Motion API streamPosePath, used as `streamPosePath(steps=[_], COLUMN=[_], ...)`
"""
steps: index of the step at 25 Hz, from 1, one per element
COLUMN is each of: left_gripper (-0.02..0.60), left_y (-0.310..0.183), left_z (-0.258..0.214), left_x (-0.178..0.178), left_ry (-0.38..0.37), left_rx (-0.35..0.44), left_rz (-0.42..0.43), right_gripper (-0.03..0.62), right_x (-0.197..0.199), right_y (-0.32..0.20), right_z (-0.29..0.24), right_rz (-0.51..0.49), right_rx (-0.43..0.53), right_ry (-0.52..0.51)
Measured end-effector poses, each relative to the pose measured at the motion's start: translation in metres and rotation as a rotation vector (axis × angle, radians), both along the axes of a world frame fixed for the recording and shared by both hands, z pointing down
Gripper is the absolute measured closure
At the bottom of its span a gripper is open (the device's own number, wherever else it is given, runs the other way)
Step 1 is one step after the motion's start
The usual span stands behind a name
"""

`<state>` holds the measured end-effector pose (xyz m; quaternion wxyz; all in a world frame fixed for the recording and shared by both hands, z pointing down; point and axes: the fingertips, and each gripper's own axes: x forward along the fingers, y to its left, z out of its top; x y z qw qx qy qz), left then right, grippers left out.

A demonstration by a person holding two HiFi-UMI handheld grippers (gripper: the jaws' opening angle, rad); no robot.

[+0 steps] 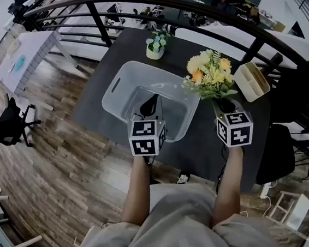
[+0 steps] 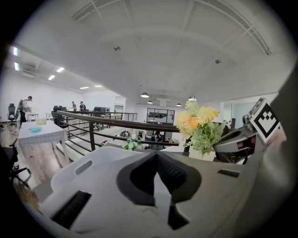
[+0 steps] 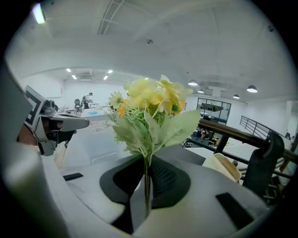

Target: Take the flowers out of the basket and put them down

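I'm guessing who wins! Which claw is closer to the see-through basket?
Left. The left claw is over the basket; the right claw is off to its right, shut on the yellow flowers.

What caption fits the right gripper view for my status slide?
Right gripper shut on the stem of the yellow flowers, upright; left gripper at left, beige caddy at right.

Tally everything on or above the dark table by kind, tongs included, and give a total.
Clear plastic basket: 1
Flower bunch: 1
Small potted plant: 1
Cream box: 1
Tongs: 2, left tongs shut and empty, right tongs shut on the flower bunch
Total: 6
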<state>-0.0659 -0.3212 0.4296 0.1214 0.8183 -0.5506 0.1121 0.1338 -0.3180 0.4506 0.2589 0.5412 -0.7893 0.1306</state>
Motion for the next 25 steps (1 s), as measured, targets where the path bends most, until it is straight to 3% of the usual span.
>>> streamPosePath(steps=[5,10,16,21,25], left_gripper=[0.555,0.555,0.554,0.554,0.554], left_y=[0.009,0.016,0.023,0.033,0.043], left_z=[-0.001,-0.001,0.005,0.022,0.043], left_x=[0.055,0.101,0.152,0.182,0.201], left_ry=[-0.033,-0.004,-0.01,-0.013,-0.026], left_rx=[0.015,0.04,0.033,-0.006,-0.052], left_rz=[0.064,0.118,0.183,0.211,0.225], right_gripper=[0.528,0.528,0.528,0.528,0.528], right_x=[0.039,0.069,0.104,0.126,0.133], right_y=[0.011,0.03,0.064,0.09,0.107], right_z=[0.036,0.091,0.168,0.213,0.247], right_rz=[0.056,0.141,0.244,0.337,0.342], right_rx=[-0.054,-0.14,-0.271,-0.335,-0.386], right_ry=[-0.033,-0.118,-0.108,-0.112,-0.093])
